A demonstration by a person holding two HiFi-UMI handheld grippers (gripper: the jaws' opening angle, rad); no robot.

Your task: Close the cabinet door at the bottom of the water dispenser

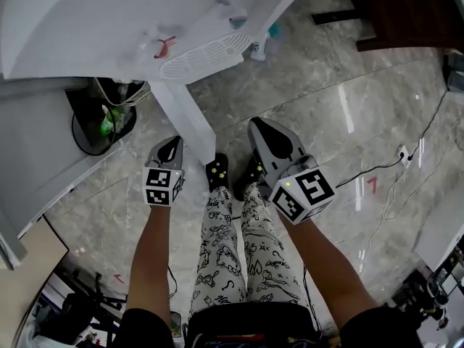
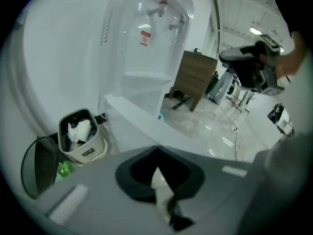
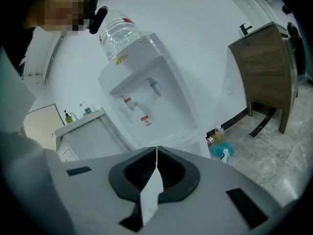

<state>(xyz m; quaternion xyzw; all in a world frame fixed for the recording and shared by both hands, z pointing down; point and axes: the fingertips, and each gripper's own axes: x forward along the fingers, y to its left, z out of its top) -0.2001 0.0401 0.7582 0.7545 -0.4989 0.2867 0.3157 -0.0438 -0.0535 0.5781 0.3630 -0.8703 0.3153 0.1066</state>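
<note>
The white water dispenser [image 1: 145, 27] fills the top of the head view, its drip tray [image 1: 204, 56] facing me. Its lower cabinet door [image 1: 190, 122] stands open, edge-on, reaching toward my feet. My left gripper [image 1: 172, 143] is just left of the door's free end, jaws shut and empty. My right gripper [image 1: 262, 129] is to the door's right, also shut and empty. The left gripper view shows the left gripper [image 2: 156, 151] before the door panel [image 2: 146, 119] and the dispenser [image 2: 151, 43]. In the right gripper view the right gripper [image 3: 156, 150] points at the dispenser [image 3: 146, 97] with its bottle [image 3: 120, 33].
A black mesh bin [image 1: 101, 122] and a lined bin [image 2: 80, 136] stand left of the dispenser. Cleaning bottles [image 3: 222, 148] sit at its right foot. A wooden cabinet [image 3: 266, 58] is farther right. Cables [image 1: 391, 167] cross the marble floor. My patterned trouser legs [image 1: 232, 238] are below.
</note>
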